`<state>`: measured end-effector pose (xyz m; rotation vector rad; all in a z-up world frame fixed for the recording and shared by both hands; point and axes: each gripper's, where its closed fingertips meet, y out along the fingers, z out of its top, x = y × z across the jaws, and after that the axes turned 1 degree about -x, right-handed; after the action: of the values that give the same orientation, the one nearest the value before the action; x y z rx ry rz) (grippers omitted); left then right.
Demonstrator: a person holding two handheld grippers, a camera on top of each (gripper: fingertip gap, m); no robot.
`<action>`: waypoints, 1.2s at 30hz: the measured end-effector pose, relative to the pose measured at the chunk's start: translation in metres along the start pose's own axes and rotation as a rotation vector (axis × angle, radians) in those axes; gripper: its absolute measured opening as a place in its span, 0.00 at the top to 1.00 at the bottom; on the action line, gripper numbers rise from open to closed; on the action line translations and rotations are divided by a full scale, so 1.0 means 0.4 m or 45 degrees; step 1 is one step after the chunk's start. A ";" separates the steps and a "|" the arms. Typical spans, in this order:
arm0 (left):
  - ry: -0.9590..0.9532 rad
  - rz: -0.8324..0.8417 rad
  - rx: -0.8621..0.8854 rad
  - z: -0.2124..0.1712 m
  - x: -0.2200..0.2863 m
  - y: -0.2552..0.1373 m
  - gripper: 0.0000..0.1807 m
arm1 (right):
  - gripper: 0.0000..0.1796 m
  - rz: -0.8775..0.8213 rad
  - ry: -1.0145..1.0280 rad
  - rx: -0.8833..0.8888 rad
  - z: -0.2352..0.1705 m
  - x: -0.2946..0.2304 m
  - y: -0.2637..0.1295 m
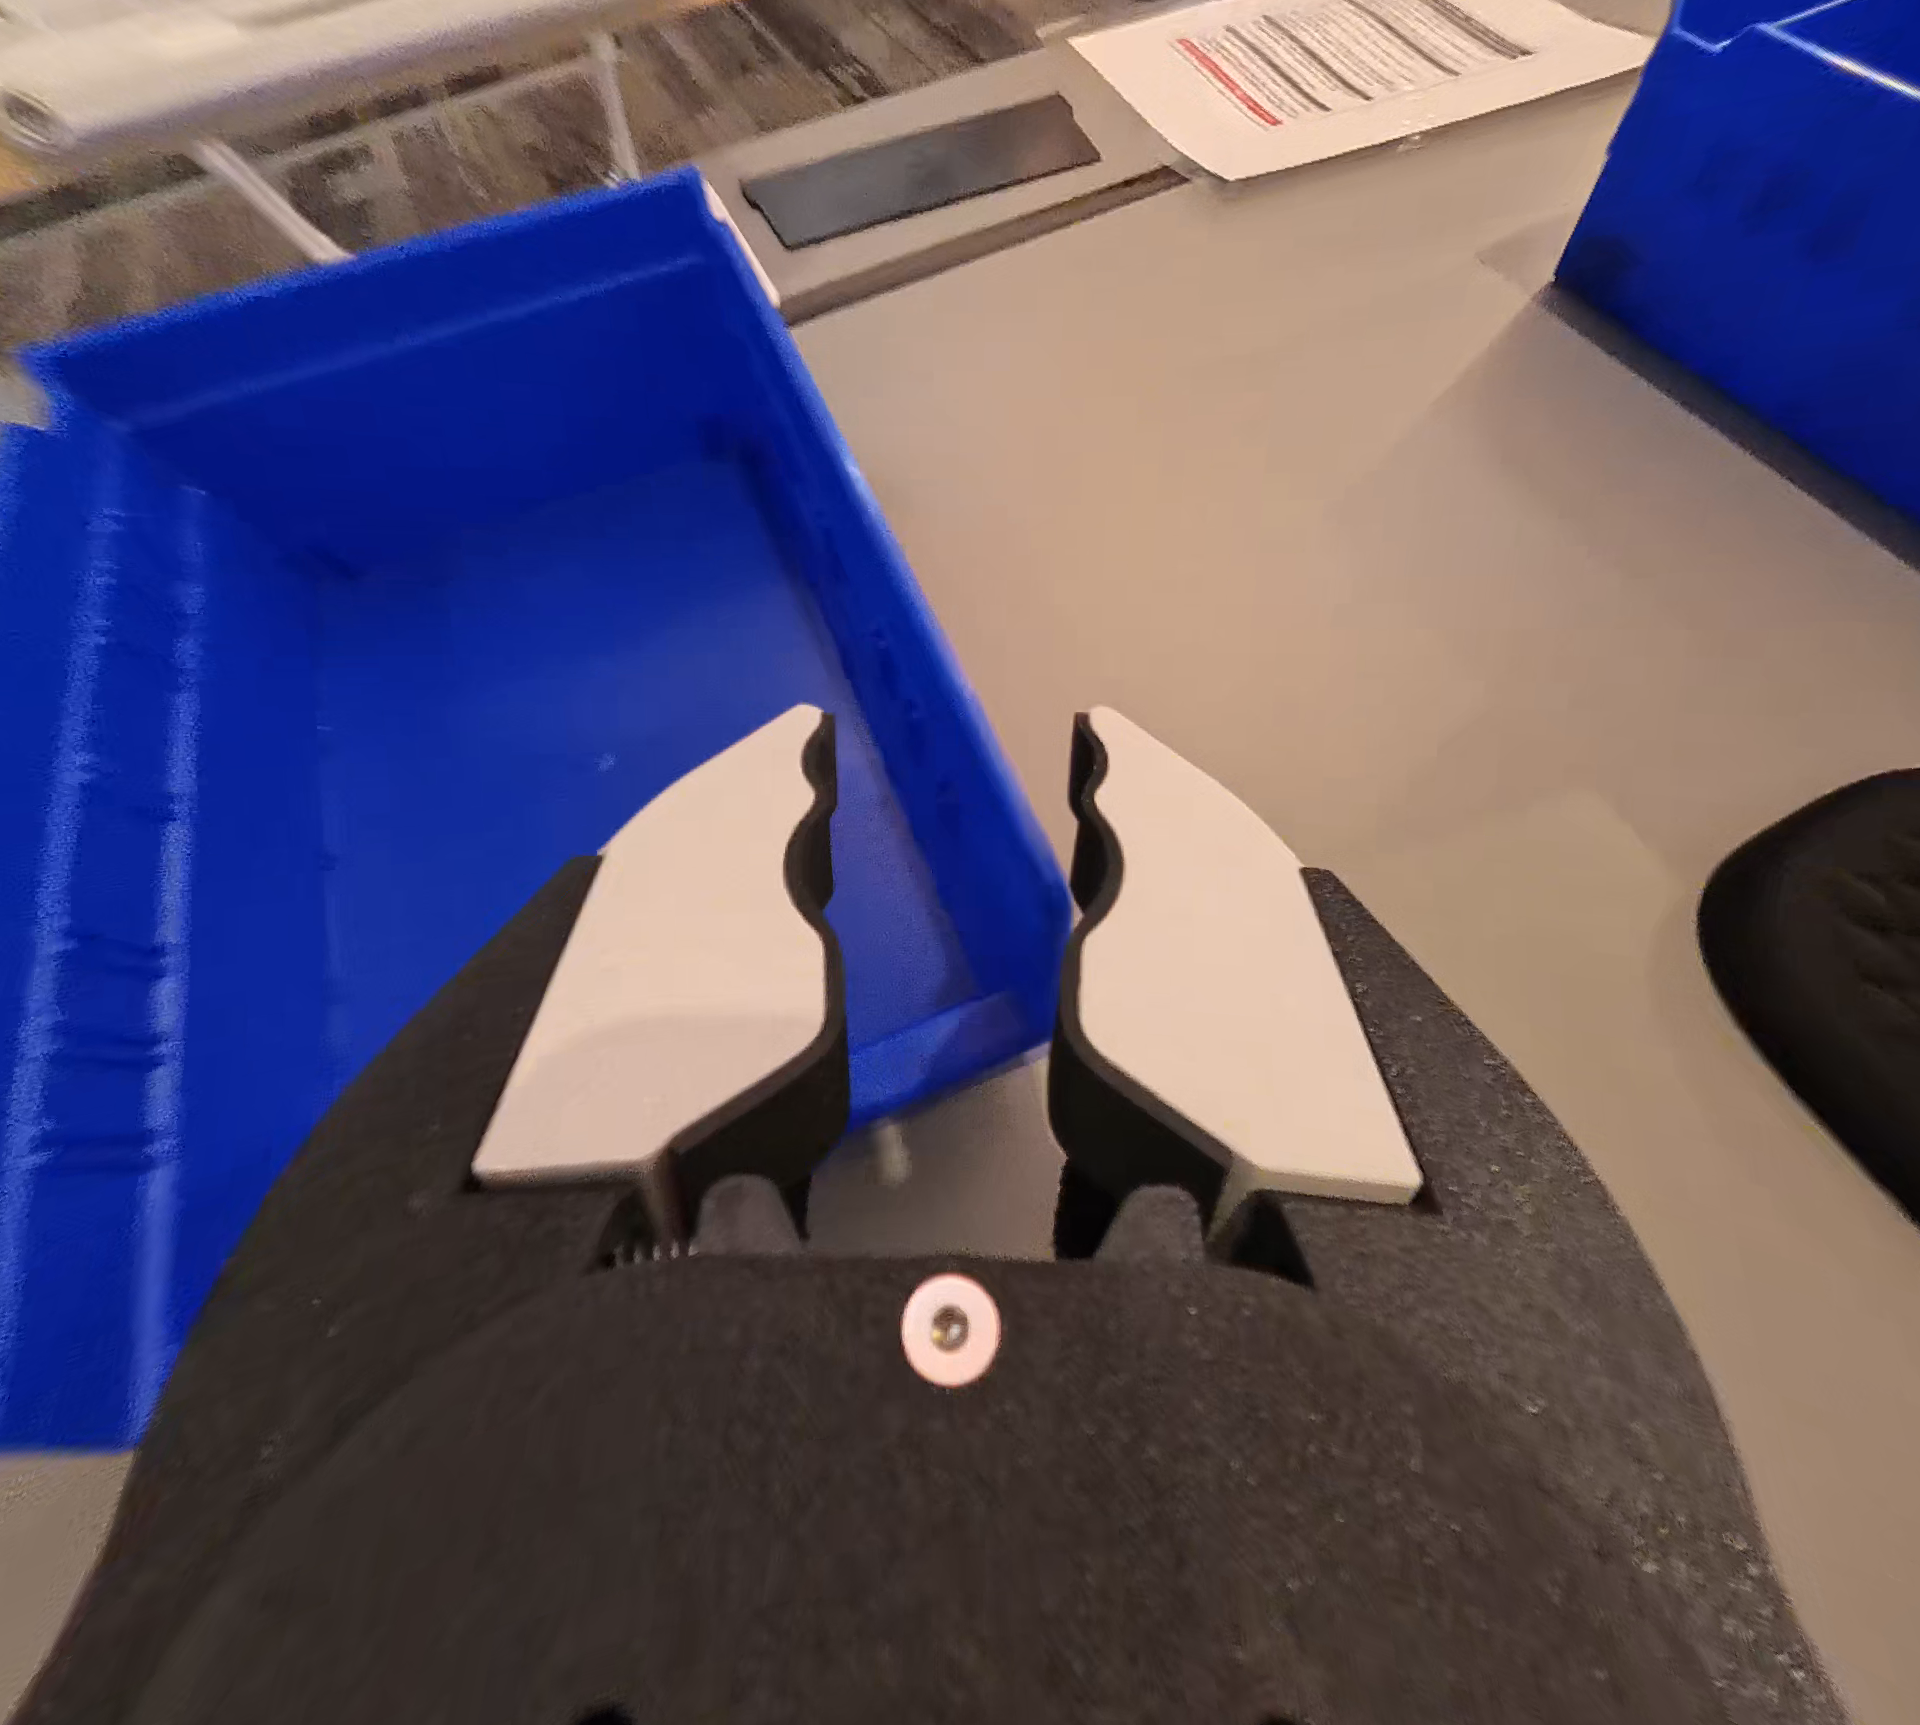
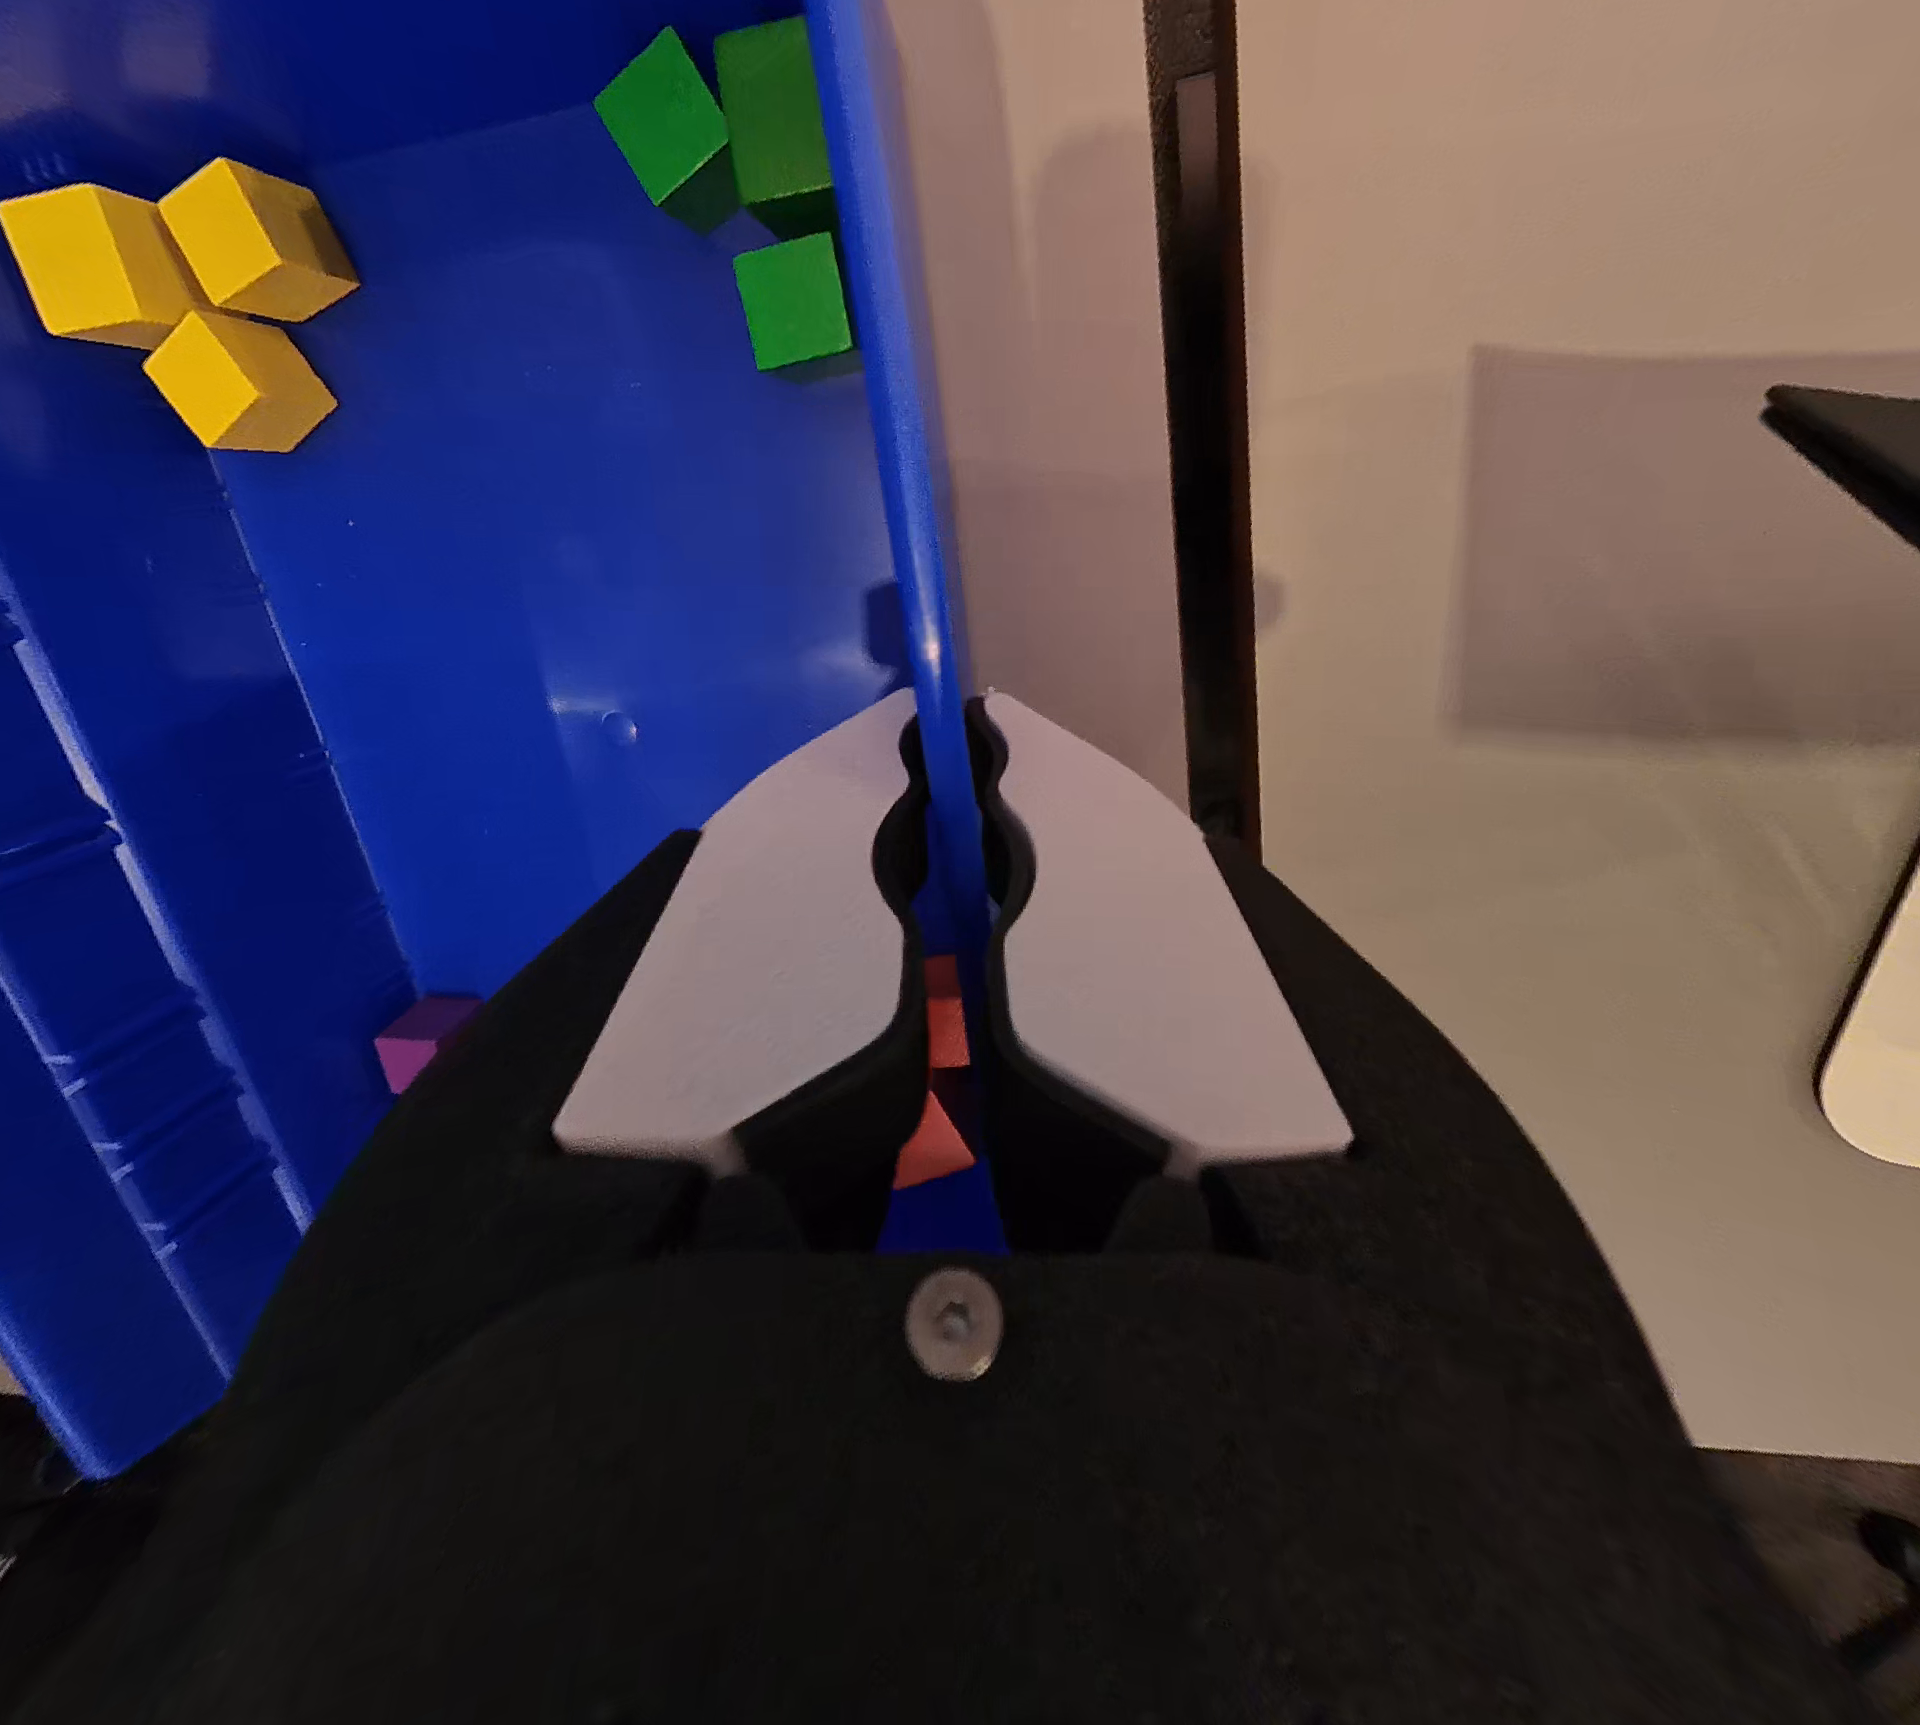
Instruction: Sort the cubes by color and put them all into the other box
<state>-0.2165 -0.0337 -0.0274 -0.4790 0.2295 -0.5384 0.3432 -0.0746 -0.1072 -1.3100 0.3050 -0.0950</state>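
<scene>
surface: grey table under everything, a printed sheet at its far edge
empty bin: blue bin sits bare, nothing inside that shows
left gripper: left gripper hovers over the empty bin's near right corner, jaws apart, nothing between them
filled bin: second blue bin holds the sorted groups
right gripper: right gripper is clamped on the filled bin's right wall
cubes: yellow cubes far left, green cubes against the gripped wall, orange cubes glimpsed between the jaws, a purple cube beside them
handling: cubes look light, rigid, maybe slick-painted; pinch flat opposite faces
</scene>
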 end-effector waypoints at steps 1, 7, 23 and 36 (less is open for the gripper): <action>0.031 0.031 0.008 0.001 -0.015 -0.020 0.76 | 0.97 0.006 0.010 -0.005 -0.001 0.000 0.000; 0.086 0.133 -0.003 -0.035 -0.093 -0.122 0.78 | 0.97 0.046 0.050 -0.005 -0.001 -0.014 -0.007; 0.006 0.336 0.022 -0.142 -0.294 -0.338 0.80 | 0.96 0.141 0.056 0.013 0.047 -0.164 -0.164; -0.060 0.657 -0.021 -0.257 -0.490 -0.457 0.81 | 0.96 0.200 -0.330 -0.022 0.165 -0.761 -0.312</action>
<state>-0.4944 -0.1039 -0.0093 -0.4276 0.3002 -0.0211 0.0830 0.0277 0.0783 -1.2940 0.1868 0.2091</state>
